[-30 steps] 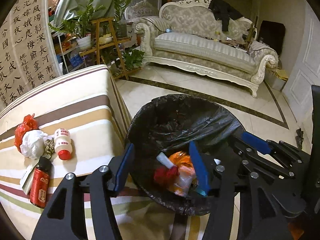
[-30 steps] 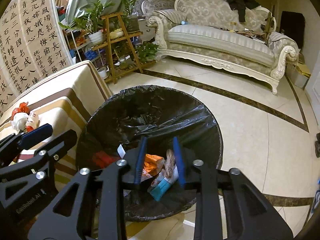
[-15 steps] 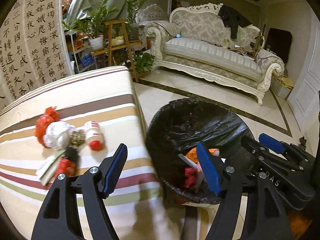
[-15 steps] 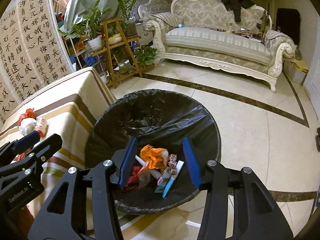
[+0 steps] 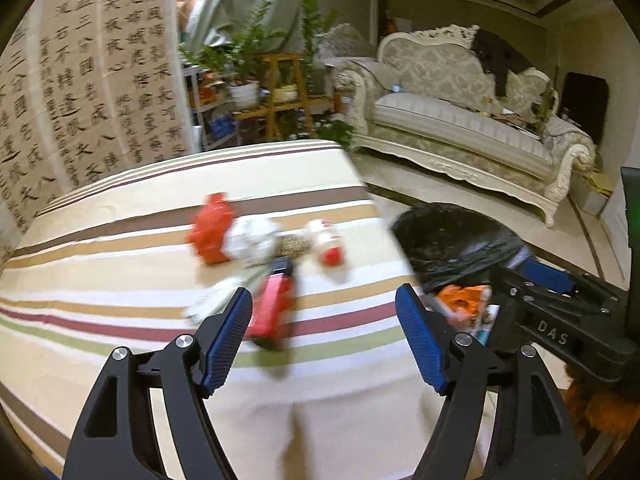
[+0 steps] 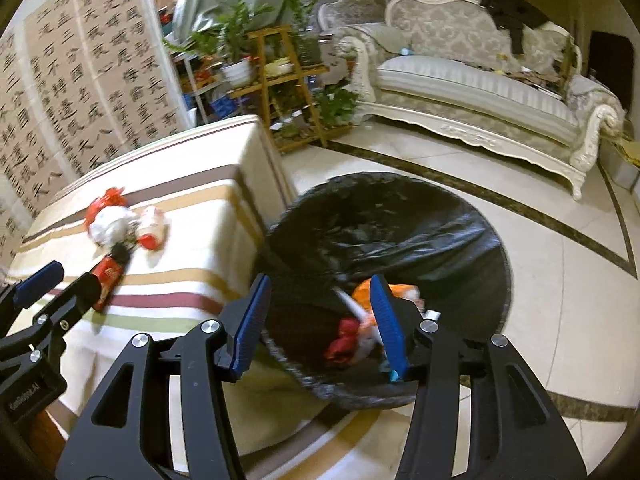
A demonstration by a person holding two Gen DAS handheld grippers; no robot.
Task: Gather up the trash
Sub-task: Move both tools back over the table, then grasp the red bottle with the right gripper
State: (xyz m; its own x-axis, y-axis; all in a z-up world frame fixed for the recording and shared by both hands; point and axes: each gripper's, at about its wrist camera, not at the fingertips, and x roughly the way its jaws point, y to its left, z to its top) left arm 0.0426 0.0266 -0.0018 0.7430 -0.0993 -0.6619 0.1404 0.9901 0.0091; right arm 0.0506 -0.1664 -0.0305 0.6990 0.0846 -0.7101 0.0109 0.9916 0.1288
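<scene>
Left gripper [image 5: 324, 336], jaws wide and empty, hovers over the striped table [image 5: 120, 264]; the red bottle [image 5: 274, 304] lies just ahead between its fingers. The right gripper [image 6: 320, 320], also open and empty, hangs above the bin [image 6: 460, 232]. A hasty grab could roll the bottle off the edge.

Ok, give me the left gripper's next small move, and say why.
Probably ease the left gripper forward and down onto the red can. The gripper is open and empty, and the can lies on the striped tablecloth nearest its fingers, ahead of the rest of the trash pile. The black-lined bin stands just beside the table for the drop.
</scene>
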